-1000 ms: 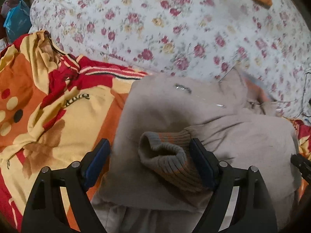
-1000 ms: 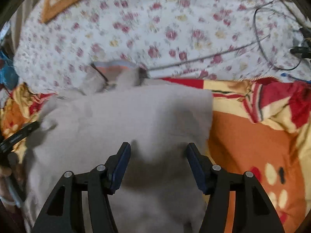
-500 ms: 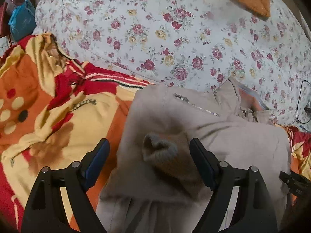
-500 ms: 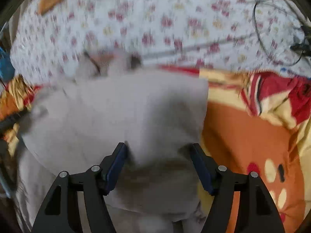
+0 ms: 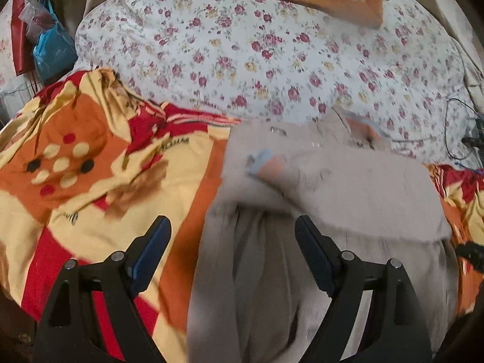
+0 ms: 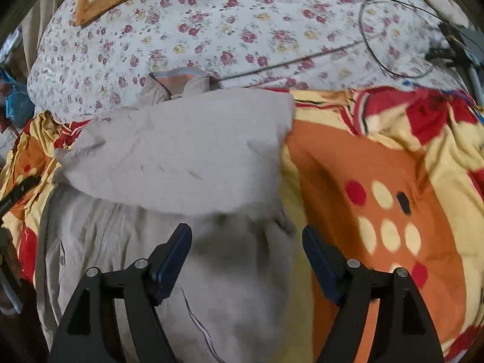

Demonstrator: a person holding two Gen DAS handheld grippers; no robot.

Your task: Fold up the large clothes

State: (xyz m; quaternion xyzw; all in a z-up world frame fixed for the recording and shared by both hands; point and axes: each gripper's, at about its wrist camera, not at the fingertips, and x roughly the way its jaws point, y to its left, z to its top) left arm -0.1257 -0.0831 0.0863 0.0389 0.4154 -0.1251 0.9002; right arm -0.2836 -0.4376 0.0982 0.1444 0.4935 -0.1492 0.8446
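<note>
While grey jacket lies half-folded on patterned bed cover, your left tool stands spread, empty; right tool is opening, nothing pinched. Risk: sleeve cuff lies loose atop fold; careless regrasp of lower hem could drag the top layer askew.

The grey jacket is soft matt cloth with a ribbed knit collar; the orange blanket looks plush, the floral quilt smooth cotton
</note>
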